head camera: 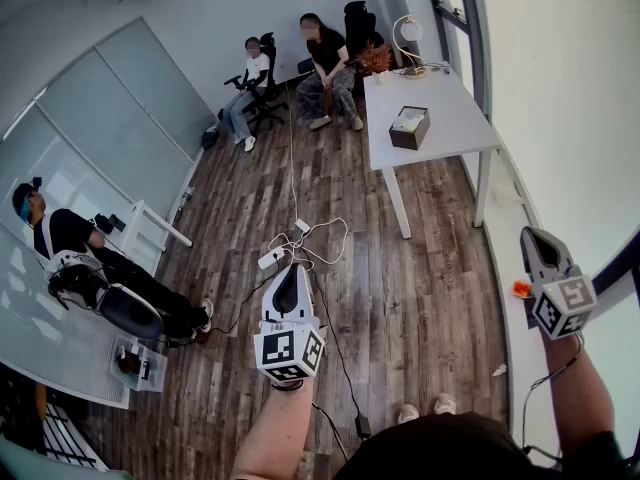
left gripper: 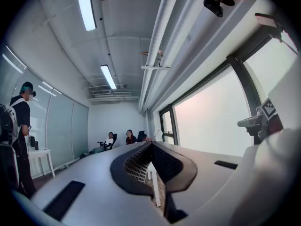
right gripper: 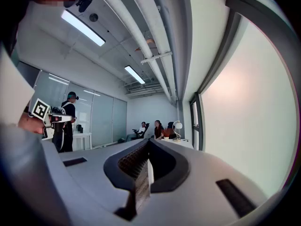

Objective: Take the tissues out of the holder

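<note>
Jaws of the left gripper and right gripper are pressed together on nothing, well apart from the dark box-shaped tissue holder near the white rectangular table's left edge.

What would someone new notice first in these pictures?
The left gripper and right gripper, both shut and empty, are held level above the wood floor. At the head view's upper right, the dark tissue holder sits on the white table, with two seated people beyond.
</note>
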Action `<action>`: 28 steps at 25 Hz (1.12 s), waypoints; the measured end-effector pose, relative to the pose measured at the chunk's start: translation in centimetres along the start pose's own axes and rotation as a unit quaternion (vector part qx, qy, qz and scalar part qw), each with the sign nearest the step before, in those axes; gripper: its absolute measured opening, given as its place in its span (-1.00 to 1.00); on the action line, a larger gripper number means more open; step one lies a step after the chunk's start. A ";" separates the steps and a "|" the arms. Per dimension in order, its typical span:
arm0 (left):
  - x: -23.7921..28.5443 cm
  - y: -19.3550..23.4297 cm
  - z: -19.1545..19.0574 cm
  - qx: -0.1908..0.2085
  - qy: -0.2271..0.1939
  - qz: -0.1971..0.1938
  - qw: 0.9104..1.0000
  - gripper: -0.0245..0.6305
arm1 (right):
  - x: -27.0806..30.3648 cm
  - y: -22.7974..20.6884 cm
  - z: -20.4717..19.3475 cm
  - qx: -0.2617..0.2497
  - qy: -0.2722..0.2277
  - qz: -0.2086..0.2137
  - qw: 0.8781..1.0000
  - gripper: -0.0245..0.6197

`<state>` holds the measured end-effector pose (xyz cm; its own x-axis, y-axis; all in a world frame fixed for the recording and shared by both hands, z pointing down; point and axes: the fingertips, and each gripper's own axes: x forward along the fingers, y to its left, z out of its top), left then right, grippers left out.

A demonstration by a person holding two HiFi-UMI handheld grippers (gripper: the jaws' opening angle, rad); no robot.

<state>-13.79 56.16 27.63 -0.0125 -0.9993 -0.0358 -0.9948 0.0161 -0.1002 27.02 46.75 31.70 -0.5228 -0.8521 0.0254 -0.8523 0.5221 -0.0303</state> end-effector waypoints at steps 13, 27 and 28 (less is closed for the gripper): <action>2.5 -1.8 -1.3 0.010 0.014 0.016 1.000 -0.91 | 1.6 -3.8 -1.9 -0.014 -0.002 -0.011 1.000 -0.90; 17.4 3.4 -5.5 0.016 0.017 -0.021 1.000 -0.91 | 14.5 -6.2 -3.3 -0.013 0.018 -0.052 0.998 -0.90; 18.7 4.0 -5.7 0.015 0.018 -0.023 0.999 -0.91 | 15.7 -6.3 -3.4 -0.011 0.021 -0.054 0.998 -0.90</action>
<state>-18.57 37.35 32.25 0.0282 -0.9996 0.0043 -0.9911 -0.0285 -0.1298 24.15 30.17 35.68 -0.4271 -0.9016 0.0685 -0.9038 0.4279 -0.0035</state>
